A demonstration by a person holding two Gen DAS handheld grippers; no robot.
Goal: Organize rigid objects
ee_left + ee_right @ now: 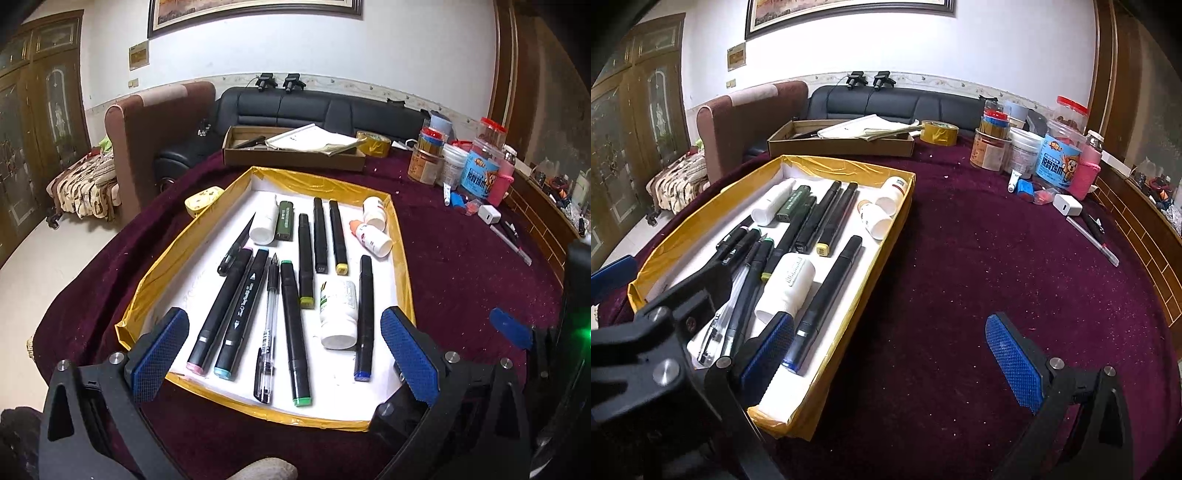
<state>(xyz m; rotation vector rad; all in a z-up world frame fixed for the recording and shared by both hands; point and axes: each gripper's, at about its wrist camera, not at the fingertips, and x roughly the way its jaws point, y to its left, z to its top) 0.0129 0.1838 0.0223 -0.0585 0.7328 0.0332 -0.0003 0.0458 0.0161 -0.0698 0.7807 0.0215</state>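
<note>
Both tongs stand wide open with nothing in them. The left tongs (pixel 284 354) hang over the near end of the yellow-edged tray (pixel 321 177), and the right tongs (pixel 897 354) straddle its right wall, one pad inside and one over the maroon table (pixel 979 258).

The markers, the clear pen (pixel 267 332) and the white bottles already lie in the tray — some in rows, some askew. The step looks like straightening them.

I'd take the big white bottle (pixel 338 314) first; it will likely roll, so grip it across the body, and mind the blue-capped marker (pixel 365 317) touching it.
</note>
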